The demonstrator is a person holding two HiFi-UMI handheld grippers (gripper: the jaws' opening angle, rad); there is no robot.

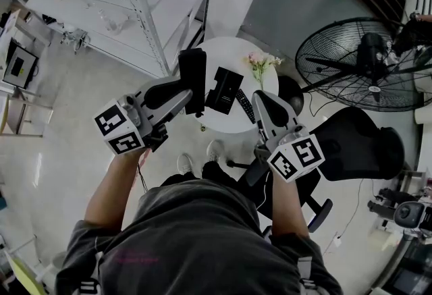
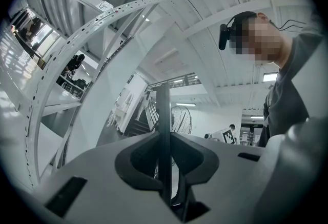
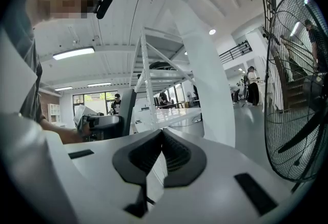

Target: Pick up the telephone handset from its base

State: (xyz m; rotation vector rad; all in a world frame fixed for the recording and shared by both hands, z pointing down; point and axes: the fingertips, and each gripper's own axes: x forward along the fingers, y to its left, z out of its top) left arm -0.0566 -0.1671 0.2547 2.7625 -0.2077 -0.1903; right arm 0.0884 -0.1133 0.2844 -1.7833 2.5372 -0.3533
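Note:
The black telephone handset point(image 1: 192, 71) stands upright above the left edge of the round white table point(image 1: 233, 50), with my left gripper point(image 1: 191, 94) shut on its lower part. In the left gripper view the handset point(image 2: 163, 110) shows edge-on as a thin dark slab pinched between the jaws of the left gripper point(image 2: 164, 138). The black telephone base point(image 1: 225, 88) sits on the table just right of the handset, apart from it. My right gripper point(image 1: 260, 99) hovers by the table's right side, shut and empty; its pads meet in the right gripper view point(image 3: 161, 133), where the handset point(image 3: 125, 110) appears at left.
Small flowers point(image 1: 260, 64) stand on the table behind the base. A large floor fan point(image 1: 368, 61) is at the right, a black office chair point(image 1: 358, 145) beside me. A white metal shelving rack point(image 1: 145, 10) rises at the back left.

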